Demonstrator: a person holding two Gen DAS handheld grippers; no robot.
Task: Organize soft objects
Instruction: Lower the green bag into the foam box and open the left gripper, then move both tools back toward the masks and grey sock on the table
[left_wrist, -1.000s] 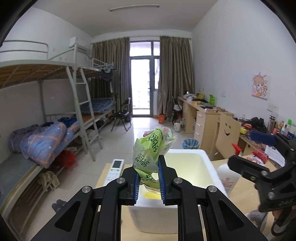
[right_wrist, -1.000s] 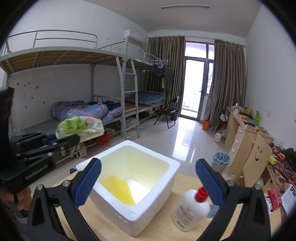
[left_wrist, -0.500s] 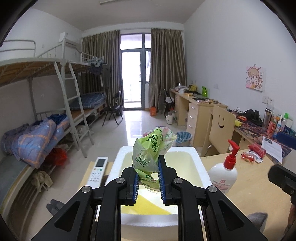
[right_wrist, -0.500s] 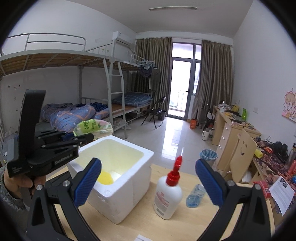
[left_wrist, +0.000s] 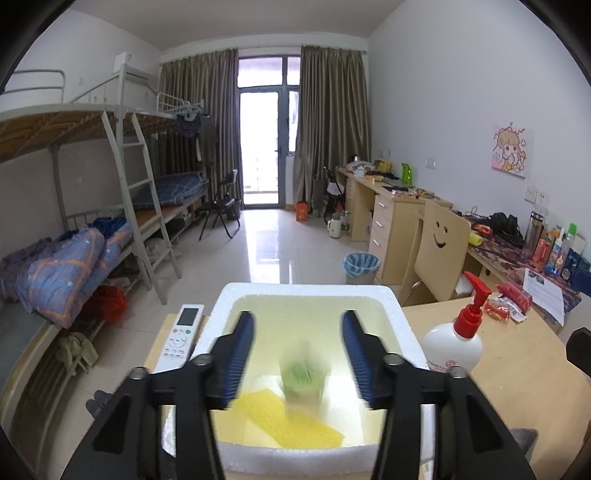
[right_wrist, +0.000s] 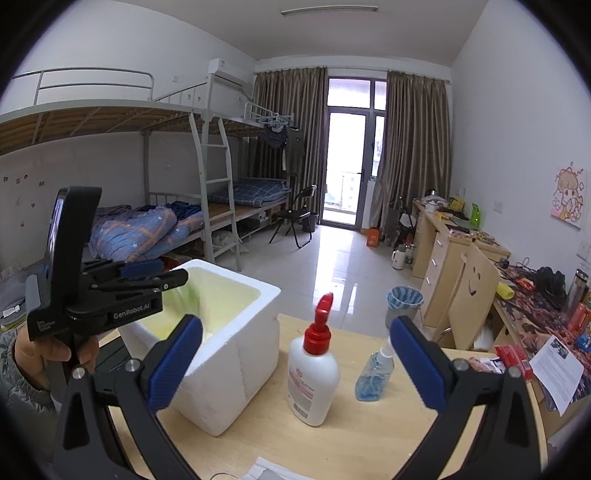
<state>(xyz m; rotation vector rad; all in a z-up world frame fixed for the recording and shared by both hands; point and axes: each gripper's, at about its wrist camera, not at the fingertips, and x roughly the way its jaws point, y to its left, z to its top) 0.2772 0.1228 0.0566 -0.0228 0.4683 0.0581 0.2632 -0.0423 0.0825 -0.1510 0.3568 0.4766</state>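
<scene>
My left gripper (left_wrist: 297, 354) is open above the white foam box (left_wrist: 400, 310). The green soft packet (left_wrist: 303, 380), blurred, is falling free inside the box, over a yellow cloth (left_wrist: 291, 421) on its bottom. In the right wrist view the left gripper (right_wrist: 173, 278) hangs over the box (right_wrist: 236, 354), with a green streak (right_wrist: 190, 299) below it. My right gripper (right_wrist: 295, 365) is open and empty, above the wooden table, to the right of the box.
A white pump bottle with a red top (right_wrist: 314, 369) and a small blue sanitizer bottle (right_wrist: 373, 376) stand on the table (right_wrist: 369, 435) right of the box. A white remote (left_wrist: 181, 336) lies left of the box. Red snack packets (left_wrist: 509, 299) and papers lie far right.
My left gripper has opened and let go of the green packet, which drops into the box. The right gripper has swung right, bringing the bottles into its view.
</scene>
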